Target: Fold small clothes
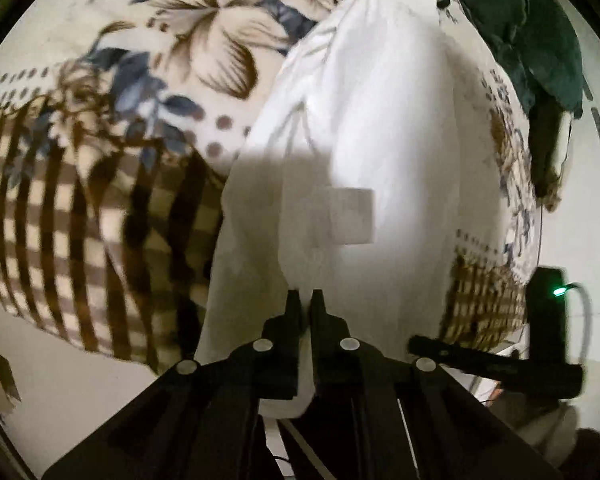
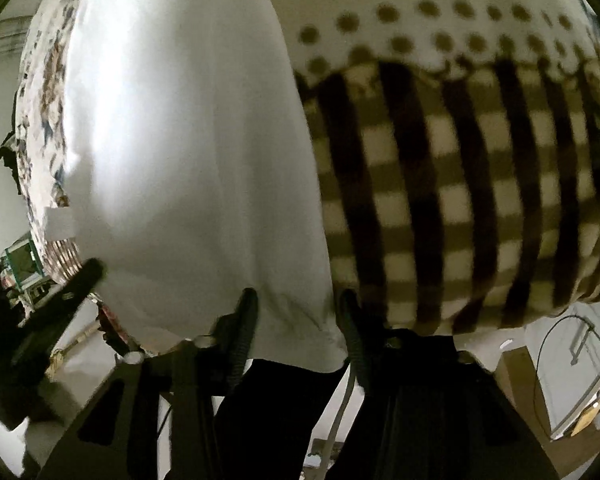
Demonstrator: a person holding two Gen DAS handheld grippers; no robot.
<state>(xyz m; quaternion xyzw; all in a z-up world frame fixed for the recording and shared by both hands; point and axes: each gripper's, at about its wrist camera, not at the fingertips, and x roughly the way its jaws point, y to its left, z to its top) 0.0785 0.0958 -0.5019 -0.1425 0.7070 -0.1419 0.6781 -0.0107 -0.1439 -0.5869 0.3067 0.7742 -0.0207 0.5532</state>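
Observation:
A white garment (image 1: 372, 132) lies along a patterned blanket (image 1: 112, 128), with a white label (image 1: 352, 216) on it. My left gripper (image 1: 305, 300) is shut on the garment's near edge, with cloth pinched between its jaws. In the right wrist view the same white garment (image 2: 188, 152) fills the left and middle. My right gripper (image 2: 298, 304) is open, and the garment's near hem lies between its fingers (image 2: 246, 320). The left gripper's black finger (image 2: 68, 292) shows at the left of that view.
The blanket has brown checks (image 2: 460, 200), dots and blue-brown flowers. A dark green cloth (image 1: 528, 28) lies at its far right. A black device with a green light (image 1: 548, 300) stands at the right, beyond the right gripper's finger (image 1: 480, 360). Boxes and cables (image 2: 560, 380) lie on the floor.

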